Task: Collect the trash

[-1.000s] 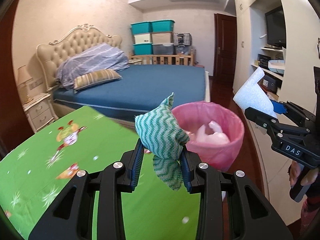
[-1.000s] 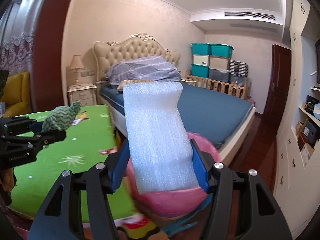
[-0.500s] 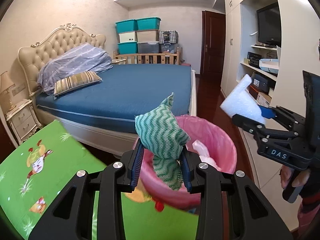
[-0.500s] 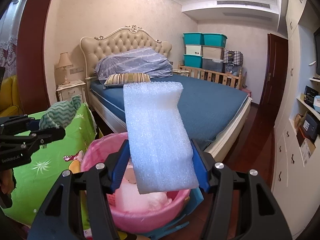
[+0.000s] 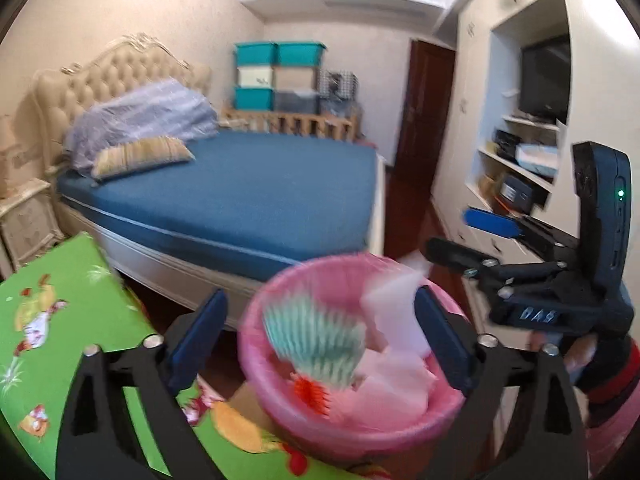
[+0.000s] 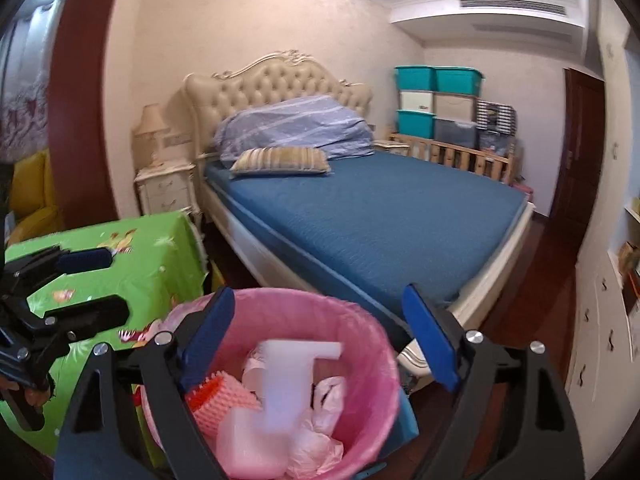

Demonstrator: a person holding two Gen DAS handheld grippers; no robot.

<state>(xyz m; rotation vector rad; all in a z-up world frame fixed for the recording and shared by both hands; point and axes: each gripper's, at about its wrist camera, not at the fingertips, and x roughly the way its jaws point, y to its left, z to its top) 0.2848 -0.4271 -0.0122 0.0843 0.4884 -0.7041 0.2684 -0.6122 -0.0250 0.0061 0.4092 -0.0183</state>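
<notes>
My left gripper (image 5: 320, 336) and right gripper (image 6: 316, 332), lettered "DAS", have just opened, fingers empty; green cloth (image 5: 316, 344) and foam sheet (image 6: 288, 380) blur over the pink bin (image 6: 372, 336) at 6 o'clock.

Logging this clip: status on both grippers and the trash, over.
Left gripper and right gripper open, just released. Green zigzag cloth and white foam sheet dropping into pink-lined round bin. Nothing in the way.
</notes>
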